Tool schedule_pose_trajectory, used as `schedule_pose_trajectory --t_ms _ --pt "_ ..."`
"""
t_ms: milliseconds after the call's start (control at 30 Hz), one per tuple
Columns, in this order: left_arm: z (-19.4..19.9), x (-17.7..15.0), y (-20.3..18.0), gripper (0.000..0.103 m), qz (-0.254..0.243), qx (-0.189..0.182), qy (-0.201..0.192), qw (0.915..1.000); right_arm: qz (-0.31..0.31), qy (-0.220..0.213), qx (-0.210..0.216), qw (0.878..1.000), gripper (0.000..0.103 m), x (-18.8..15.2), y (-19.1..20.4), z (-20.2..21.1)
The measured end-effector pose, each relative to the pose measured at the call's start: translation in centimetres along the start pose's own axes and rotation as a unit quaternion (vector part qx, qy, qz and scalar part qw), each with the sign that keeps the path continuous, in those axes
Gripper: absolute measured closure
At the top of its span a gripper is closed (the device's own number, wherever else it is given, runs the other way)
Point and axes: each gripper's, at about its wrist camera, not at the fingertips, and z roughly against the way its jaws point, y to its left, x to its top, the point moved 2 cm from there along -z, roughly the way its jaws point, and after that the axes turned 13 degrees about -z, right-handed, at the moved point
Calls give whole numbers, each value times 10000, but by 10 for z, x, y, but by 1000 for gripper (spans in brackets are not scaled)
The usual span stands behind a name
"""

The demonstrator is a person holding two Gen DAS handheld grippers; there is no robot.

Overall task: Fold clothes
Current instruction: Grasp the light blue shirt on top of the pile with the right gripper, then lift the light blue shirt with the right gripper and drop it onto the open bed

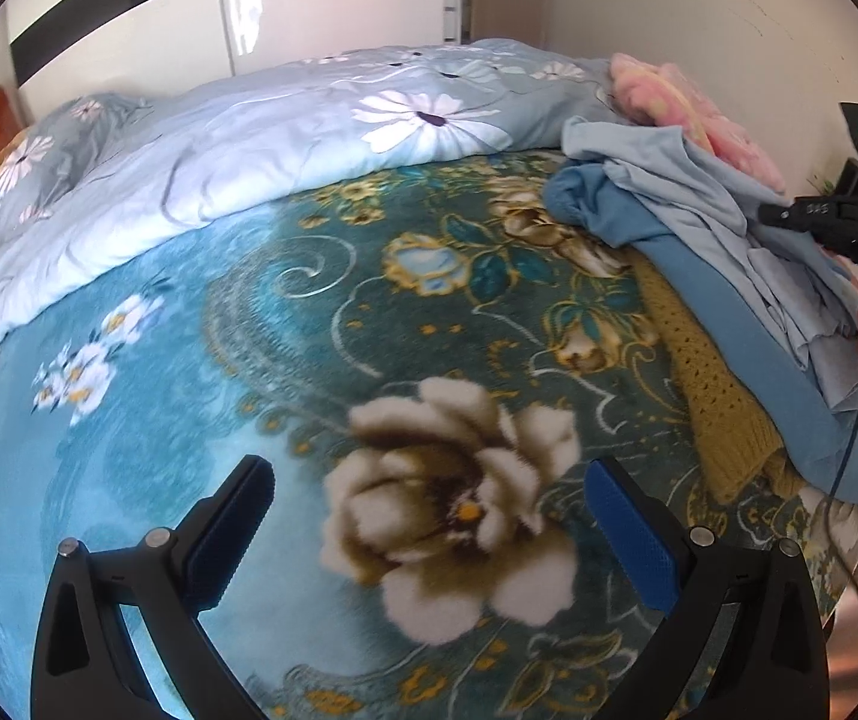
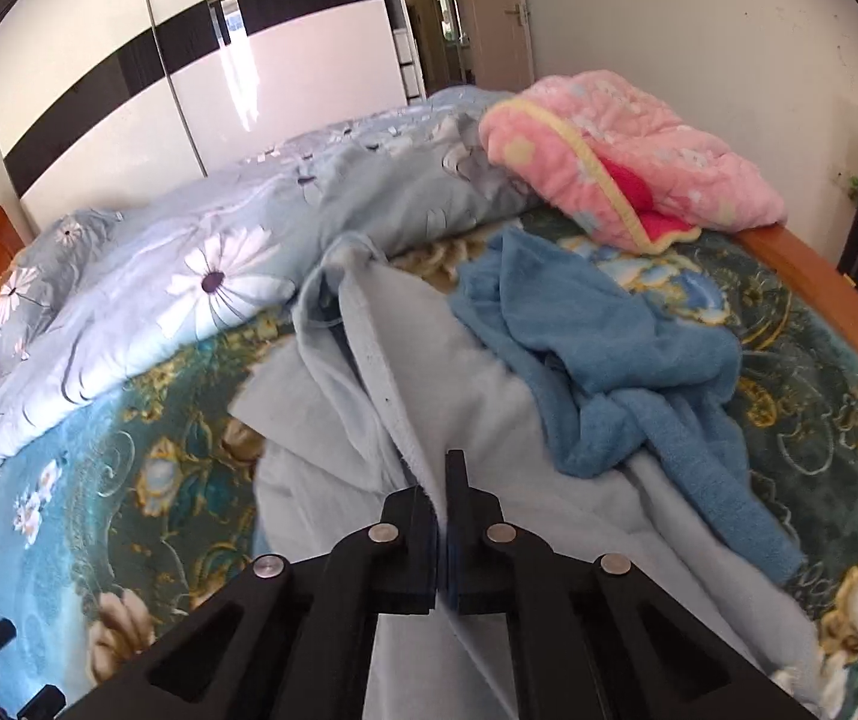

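My right gripper (image 2: 441,474) has its fingers pinched on a hem of the pale blue garment (image 2: 429,360), piled near the bed's wooden edge (image 2: 819,282). My left gripper (image 1: 429,498) hovers wide over bare floral blanket (image 1: 189,360).

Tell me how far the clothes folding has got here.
Nothing looks folded yet. In hand: the right claw is shut on an edge of the pale blue garment, while the left claw hangs open over the floral blanket. Left: that garment, the darker blue one and the mustard knit, all still heaped.
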Motion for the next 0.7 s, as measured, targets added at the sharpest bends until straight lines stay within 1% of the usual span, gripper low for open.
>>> schedule_pose_trajectory --t_ms 167,367,533,600,700 --pt "31 -21 24 0 157 113 -33 9998 -150 -208 615 9978 101 14 20 48" --pt "86 -51 55 0 401 264 -232 9986 -107 -551 1330 9895 101 26 76 136" --pt "125 -76 77 0 624 363 -443 9964 244 -805 1818 9797 101 25 138 217" --pt "138 -87 86 0 764 364 -525 9950 416 -890 2049 9738 101 23 166 250" --pt "154 -104 100 0 987 387 -616 9925 783 -903 2380 9639 101 10 215 290"
